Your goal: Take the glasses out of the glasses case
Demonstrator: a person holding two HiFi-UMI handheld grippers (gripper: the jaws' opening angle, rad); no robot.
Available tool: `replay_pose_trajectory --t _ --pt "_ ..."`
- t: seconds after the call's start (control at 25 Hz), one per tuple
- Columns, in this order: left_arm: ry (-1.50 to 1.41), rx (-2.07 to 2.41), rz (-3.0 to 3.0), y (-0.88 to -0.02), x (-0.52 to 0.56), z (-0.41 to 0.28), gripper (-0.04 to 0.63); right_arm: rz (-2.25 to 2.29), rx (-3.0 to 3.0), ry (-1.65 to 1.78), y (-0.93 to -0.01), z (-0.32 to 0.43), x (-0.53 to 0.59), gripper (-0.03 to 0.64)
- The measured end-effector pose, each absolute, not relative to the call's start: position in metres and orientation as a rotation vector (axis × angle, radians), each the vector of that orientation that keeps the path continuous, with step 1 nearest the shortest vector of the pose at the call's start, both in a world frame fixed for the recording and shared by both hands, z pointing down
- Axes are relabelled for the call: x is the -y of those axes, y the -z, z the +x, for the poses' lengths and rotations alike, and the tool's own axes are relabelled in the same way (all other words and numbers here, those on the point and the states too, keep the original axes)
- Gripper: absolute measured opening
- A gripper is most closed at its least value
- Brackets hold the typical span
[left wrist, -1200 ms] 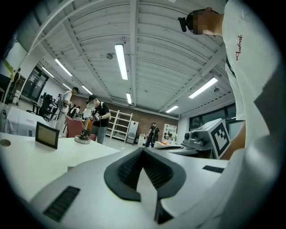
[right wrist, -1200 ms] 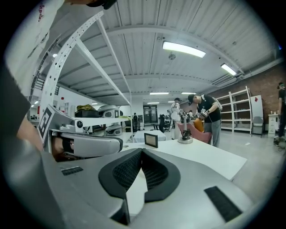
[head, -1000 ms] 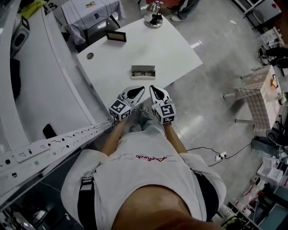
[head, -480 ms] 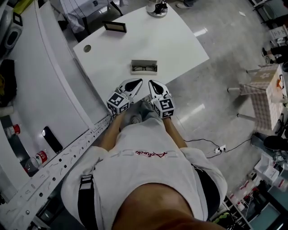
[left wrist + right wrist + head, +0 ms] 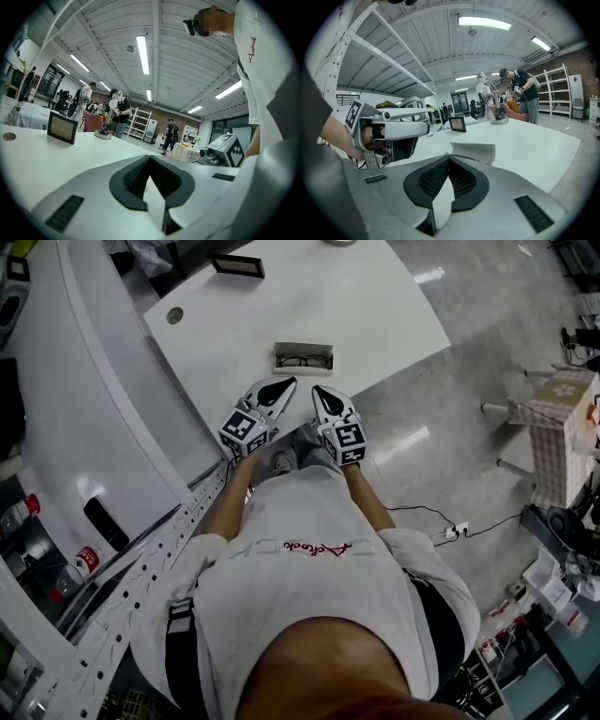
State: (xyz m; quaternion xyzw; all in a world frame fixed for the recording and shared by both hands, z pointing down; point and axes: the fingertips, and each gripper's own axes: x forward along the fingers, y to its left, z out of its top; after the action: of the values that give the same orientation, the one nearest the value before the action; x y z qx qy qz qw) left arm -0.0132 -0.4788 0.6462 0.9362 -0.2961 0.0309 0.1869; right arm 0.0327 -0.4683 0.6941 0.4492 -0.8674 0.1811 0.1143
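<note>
White bench (image 5: 375,324) carries the open grey rectangular glasses case (image 5: 277,359), dark-framed glasses (image 5: 302,360) inside, near my left gripper (image 5: 283,384) and right gripper (image 5: 321,394), both jaws closed, empty.

It was a robotics lab or workshop in an industrial hall: a ribbed ceiling (image 5: 187,56) carried long strip lights (image 5: 142,54), with a brick wall (image 5: 583,61) and a polished grey floor (image 5: 469,381). White worktables (image 5: 375,306) stood about, and open metal shelving (image 5: 555,92) lined the back. What looked like a white robot arm (image 5: 482,86) rose beyond a table. People (image 5: 520,86) worked standing — a power strip (image 5: 457,531) and its cables lay loose on the floor.
</note>
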Motion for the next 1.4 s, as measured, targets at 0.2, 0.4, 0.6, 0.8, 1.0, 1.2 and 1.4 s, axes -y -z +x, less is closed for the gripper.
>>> replay_pose_trajectory --t 0.2,0.4,0.6,0.8,1.0,1.2,1.4 --pt "-0.086 0.848 2.611 -0.65 0.477 -0.014 0.006 1.283 2.535 -0.547 -0.708 0.028 0.485 -0.002" --pt "-0.088 0.867 2.59 -0.654 0.475 -0.019 0.006 1.239 2.525 -0.546 -0.718 0.019 0.51 -0.002" --pt "-0.083 0.89 2.571 -0.657 0.475 -0.024 0.006 1.188 2.516 -0.524 -0.723 0.013 0.532 -0.002" --pt "-0.079 0.905 2.56 -0.659 0.472 -0.03 0.006 1.103 2.489 -0.437 -0.732 0.006 0.545 -0.002" --pt "-0.068 0.905 2.553 -0.662 0.47 -0.033 0.006 0.817 2.333 -0.047 -0.745 -0.009 0.537 -0.002" --pt "-0.065 0.895 2.555 -0.663 0.469 -0.033 0.006 0.678 2.186 0.253 -0.751 -0.013 0.536 0.0" --pt "-0.056 0.896 2.551 -0.663 0.469 -0.035 0.006 0.652 2.11 0.303 -0.759 -0.013 0.54 0.111"
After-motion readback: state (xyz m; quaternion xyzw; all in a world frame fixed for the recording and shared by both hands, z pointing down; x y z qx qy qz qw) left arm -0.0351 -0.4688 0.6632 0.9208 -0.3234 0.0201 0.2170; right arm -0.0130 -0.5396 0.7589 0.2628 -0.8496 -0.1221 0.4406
